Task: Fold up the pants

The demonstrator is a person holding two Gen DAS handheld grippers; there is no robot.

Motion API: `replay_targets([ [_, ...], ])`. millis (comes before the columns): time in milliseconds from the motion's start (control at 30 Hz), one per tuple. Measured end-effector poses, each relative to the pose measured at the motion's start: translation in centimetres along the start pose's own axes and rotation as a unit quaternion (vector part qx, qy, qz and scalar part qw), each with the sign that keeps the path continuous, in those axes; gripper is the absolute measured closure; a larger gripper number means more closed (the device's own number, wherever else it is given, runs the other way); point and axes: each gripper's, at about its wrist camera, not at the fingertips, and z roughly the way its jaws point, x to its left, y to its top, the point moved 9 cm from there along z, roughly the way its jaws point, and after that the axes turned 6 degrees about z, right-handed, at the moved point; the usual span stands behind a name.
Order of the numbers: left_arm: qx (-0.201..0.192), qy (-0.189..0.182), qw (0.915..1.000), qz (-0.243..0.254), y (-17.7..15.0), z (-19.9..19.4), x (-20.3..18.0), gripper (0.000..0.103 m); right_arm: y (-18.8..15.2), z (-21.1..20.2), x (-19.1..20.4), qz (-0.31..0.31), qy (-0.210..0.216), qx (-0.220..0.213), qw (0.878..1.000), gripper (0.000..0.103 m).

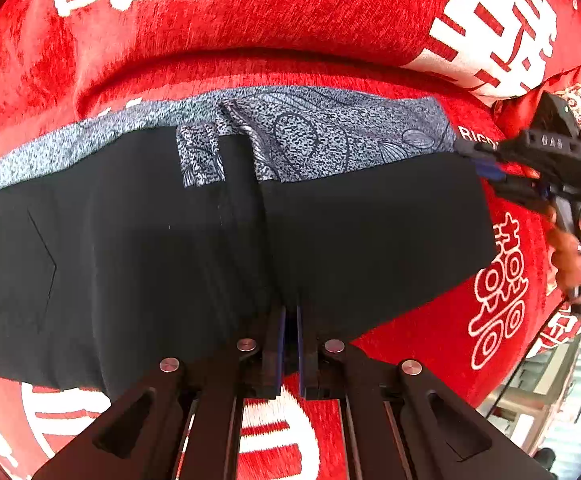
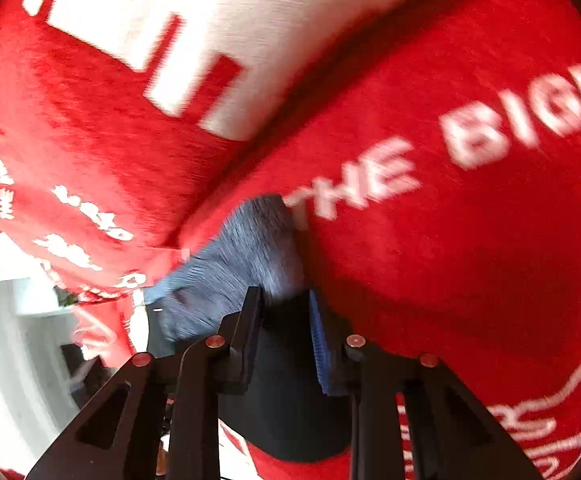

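Both grippers worked the black, grey-lined pants (image 1: 170,240): left gripper (image 1: 289,316) clamped shut on the near edge; right gripper (image 2: 286,320), jaws part-open astride the corner, should have gripped before lifting.

Red cloth (image 2: 470,240) reads "THE BIGD", perhaps cut off; other characters illegible.

We seem to be in a home, at a sofa or bed draped in a plush red cover (image 1: 290,20) woven with large white Chinese characters and the English words "THE BIG D…". Black pants (image 1: 170,240) lie on it over a grey patterned garment (image 1: 330,132). At the edges we glimpse pale furniture (image 2: 18,320), too blurred to identify.
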Motion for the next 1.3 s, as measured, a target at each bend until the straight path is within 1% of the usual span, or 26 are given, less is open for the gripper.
replay_targets([
  [67,0.003,0.008,1.0,-0.003,0.1,-0.3,0.0,0.097,0.1,-0.2,-0.6,0.009,-0.025,-0.015,1.0,0.05],
  [100,0.002,0.016,0.9999,-0.004,0.2,-0.8,0.0,0.091,0.2,-0.5,-0.5,0.008,-0.03,-0.022,0.999,0.05],
  [133,-0.001,0.036,0.9994,-0.004,0.3,-1.4,0.3,0.069,0.2,-1.0,-0.1,0.001,-0.036,-0.035,0.999,0.05],
  [167,-0.005,0.059,0.9982,-0.005,0.3,-1.9,0.5,0.054,-0.3,-1.7,0.4,-0.014,-0.053,-0.051,0.997,0.05],
  [200,-0.017,0.074,0.997,-0.01,0.5,-2.8,1.0,0.034,-0.6,-2.2,0.6,-0.023,-0.066,-0.059,0.996,0.05],
  [233,-0.036,0.075,0.9964,-0.015,0.8,-3.9,1.1,0.034,-1.4,-3.0,1.0,-0.039,-0.089,-0.071,0.993,0.05],
  [267,-0.042,0.07,0.9965,-0.017,1.1,-4.6,1.0,0.034,-1.9,-3.4,1.1,-0.047,-0.102,-0.075,0.991,0.05],
  [333,-0.051,0.07,0.996,-0.019,1.9,-5.4,0.9,0.034,-3.3,-4.3,1.6,-0.06,-0.115,-0.082,0.988,0.057],
  [367,-0.057,0.067,0.996,-0.019,2.5,-5.6,0.7,0.034,-3.7,-4.5,1.7,-0.065,-0.117,-0.083,0.988,0.067],
  [400,-0.063,0.062,0.996,-0.016,3.1,-5.5,0.2,0.034,-4.1,-4.7,1.9,-0.068,-0.115,-0.083,0.988,0.072],
  [567,-0.07,0.03,0.9971,0.006,6.7,-3.0,-3.5,0.034,-6.1,-3.3,3.6,-0.086,-0.113,-0.073,0.987,0.072],
  [600,-0.067,0.032,0.9972,0.009,7.1,-2.1,-4.2,0.034,-6.3,-3.0,3.7,-0.091,-0.116,-0.07,0.987,0.072],
  [667,-0.055,0.053,0.997,0.01,7.3,-0.3,-4.2,0.034,-6.7,-2.5,4.0,-0.102,-0.123,-0.063,0.985,0.072],
  [700,-0.043,0.069,0.9967,0.0,7.0,0.7,-3.2,0.034,-6.8,-2.0,4.2,-0.106,-0.127,-0.062,0.984,0.072],
  [767,-0.032,0.065,0.9971,-0.023,6.0,2.0,-1.4,0.034,-7.0,-1.8,4.2,-0.121,-0.137,-0.064,0.981,0.072],
  [800,-0.047,0.053,0.9973,-0.019,5.7,1.9,-1.1,0.034,-7.1,-1.1,4.3,-0.125,-0.136,-0.06,0.981,0.072],
  [833,-0.049,0.054,0.9973,-0.008,5.5,1.6,-1.1,0.034,-7.1,-0.5,4.3,-0.126,-0.137,-0.058,0.981,0.072],
  [933,-0.034,0.097,0.9947,0.01,4.5,1.2,-0.8,0.034,-6.9,0.8,3.8,-0.125,-0.139,-0.05,0.981,0.072],
  [967,-0.027,0.109,0.9936,-0.008,3.9,1.2,0.3,0.034,-6.8,1.2,3.9,-0.125,-0.138,-0.047,0.981,0.072],
  [1000,-0.024,0.098,0.9943,-0.035,3.3,1.2,1.2,0.033,-6.7,1.3,4.0,-0.125,-0.137,-0.044,0.982,0.072],
  [1033,-0.023,0.089,0.9937,-0.064,2.9,1.1,2.1,0.028,-6.6,1.5,4.1,-0.125,-0.136,-0.041,0.982,0.072],
  [1100,-0.023,0.078,0.9889,-0.125,1.7,0.4,4.1,0.027,-6.6,1.6,4.2,-0.128,-0.137,-0.038,0.982,0.072],
  [1167,-0.03,0.08,0.9866,-0.139,1.3,-0.4,4.6,0.024,-6.6,1.9,4.4,-0.139,-0.141,-0.038,0.98,0.071],
  [1200,-0.03,0.099,0.9849,-0.139,1.0,-0.9,4.9,0.018,-6.6,2.1,4.5,-0.144,-0.143,-0.038,0.978,0.07],
  [1233,-0.031,0.114,0.9837,-0.136,0.8,-1.2,5.1,0.016,-6.7,2.3,4.5,-0.148,-0.145,-0.039,0.977,0.069],
  [1300,-0.029,0.124,0.9827,-0.135,0.6,-1.6,5.1,0.016,-6.9,2.3,4.4,-0.153,-0.148,-0.038,0.976,0.063],
])
